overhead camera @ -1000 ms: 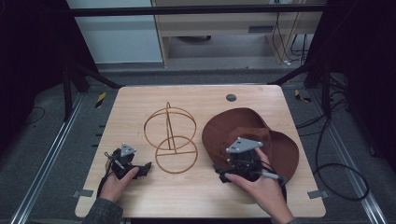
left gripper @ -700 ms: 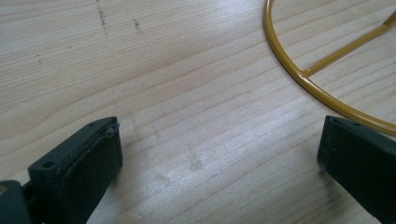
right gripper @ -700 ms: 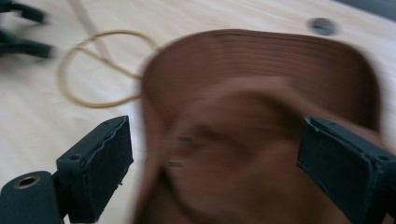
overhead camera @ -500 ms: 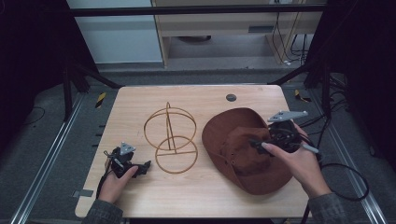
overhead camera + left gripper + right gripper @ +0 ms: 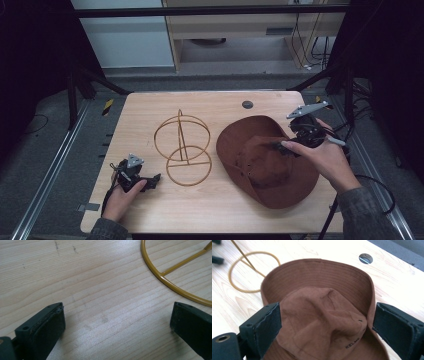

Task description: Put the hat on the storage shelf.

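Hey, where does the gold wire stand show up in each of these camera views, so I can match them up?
High view: the gold wire stand stands mid-table, left of the brown hat.
Left gripper view: an arc of its base ring crosses the upper right corner.
Right gripper view: its base ring lies at upper left, beyond the hat.
Shared landmark: the light wooden table, under the stand in all three views.

Readable text: one mark only.
Hat (image 5: 319,315), right gripper view: small dark print on the crown near the bottom, reads roughly "KELM", partly cut off by a fold. No other legible text anywhere.
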Demonstrator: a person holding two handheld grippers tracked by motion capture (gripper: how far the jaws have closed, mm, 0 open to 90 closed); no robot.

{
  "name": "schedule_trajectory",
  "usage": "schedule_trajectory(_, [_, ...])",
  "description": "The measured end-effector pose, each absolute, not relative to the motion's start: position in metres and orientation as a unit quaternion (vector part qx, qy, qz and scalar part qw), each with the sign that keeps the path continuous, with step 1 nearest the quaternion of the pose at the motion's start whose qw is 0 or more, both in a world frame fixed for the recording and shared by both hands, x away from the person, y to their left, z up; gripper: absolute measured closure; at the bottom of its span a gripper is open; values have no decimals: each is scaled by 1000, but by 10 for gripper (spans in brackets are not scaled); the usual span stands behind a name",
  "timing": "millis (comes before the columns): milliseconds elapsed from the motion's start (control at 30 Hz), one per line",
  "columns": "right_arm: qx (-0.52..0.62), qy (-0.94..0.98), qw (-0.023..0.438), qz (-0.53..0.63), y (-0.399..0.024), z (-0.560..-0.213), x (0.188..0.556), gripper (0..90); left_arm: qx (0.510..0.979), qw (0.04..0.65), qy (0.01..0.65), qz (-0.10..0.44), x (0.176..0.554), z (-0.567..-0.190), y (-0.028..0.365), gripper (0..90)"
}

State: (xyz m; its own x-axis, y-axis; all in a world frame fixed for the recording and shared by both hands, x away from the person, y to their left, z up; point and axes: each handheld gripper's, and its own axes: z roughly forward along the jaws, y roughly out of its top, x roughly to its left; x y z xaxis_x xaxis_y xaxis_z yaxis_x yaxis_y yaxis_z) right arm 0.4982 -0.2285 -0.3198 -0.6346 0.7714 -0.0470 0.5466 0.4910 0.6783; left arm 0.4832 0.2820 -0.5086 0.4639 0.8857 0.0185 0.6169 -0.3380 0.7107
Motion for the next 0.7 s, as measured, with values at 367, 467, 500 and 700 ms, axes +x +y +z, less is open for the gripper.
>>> schedule_trajectory(367, [387, 863, 157, 284, -231, -325, 520, 96, 791, 326, 475, 207, 482, -509, 282, 0])
schedule_trajectory(467, [386, 869, 148, 272, -232, -332, 524, 92, 791, 326, 475, 207, 482, -509, 282, 0])
schedule_trajectory(500, [386, 869, 148, 272, -232, -332, 524, 92, 791, 326, 475, 206, 482, -509, 282, 0])
schedule_trajectory(700, [368, 886, 124, 254, -221, -347, 532, 85, 791, 326, 475, 206, 482, -509, 282, 0])
